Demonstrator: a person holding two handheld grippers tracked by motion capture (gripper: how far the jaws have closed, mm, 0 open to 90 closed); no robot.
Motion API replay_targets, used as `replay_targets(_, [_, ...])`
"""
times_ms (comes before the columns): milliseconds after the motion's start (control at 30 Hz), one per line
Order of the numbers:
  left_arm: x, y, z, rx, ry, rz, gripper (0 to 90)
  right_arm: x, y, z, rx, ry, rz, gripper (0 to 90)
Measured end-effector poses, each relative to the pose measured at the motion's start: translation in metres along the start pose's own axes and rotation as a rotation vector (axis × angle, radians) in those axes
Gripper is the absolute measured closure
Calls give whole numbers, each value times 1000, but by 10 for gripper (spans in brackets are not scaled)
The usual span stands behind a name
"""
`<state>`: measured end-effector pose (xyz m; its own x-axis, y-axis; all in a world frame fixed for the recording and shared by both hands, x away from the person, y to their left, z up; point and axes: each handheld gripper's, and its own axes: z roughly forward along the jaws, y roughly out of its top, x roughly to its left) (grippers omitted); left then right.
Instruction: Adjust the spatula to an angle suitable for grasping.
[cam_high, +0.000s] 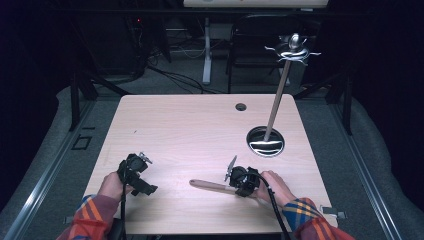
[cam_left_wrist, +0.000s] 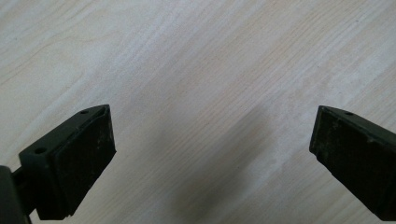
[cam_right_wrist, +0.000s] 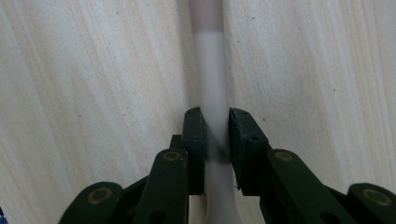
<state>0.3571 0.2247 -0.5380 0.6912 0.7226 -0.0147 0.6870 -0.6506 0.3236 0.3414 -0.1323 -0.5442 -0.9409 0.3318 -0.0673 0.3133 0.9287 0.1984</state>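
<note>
A wooden-handled utensil (cam_high: 207, 186) lies flat near the table's front edge, its handle pointing left. My right gripper (cam_high: 235, 188) is shut on that handle. In the right gripper view the jaws (cam_right_wrist: 215, 116) pinch the pale handle (cam_right_wrist: 211, 70), which runs straight up the frame to a darker end. My left gripper (cam_high: 145, 187) rests at the front left of the table, apart from the utensil. Its jaws (cam_left_wrist: 212, 130) stand wide open over bare wood. The utensil's working end is hidden under my right hand.
A tall stand rises at the right of the light wooden table (cam_high: 175, 130). It has a round metal base (cam_high: 265, 141), a wooden pole and a metal crown of hooks (cam_high: 292, 50). A small cable hole (cam_high: 241, 106) sits near the far edge. Dark floor, cables and table legs lie beyond.
</note>
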Motion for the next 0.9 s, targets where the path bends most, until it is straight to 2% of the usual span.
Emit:
replay_targets(167, [0, 0, 0, 0, 1, 3, 0, -1, -2, -1, 1, 9, 21, 785])
replay_targets(433, [0, 0, 0, 0, 1, 4, 0, -1, -2, -2, 9, -2, 6, 785])
replay_targets(900, [0, 0, 0, 1, 1, 1, 0, -4, -3, -5, -5, -11, 34, 785])
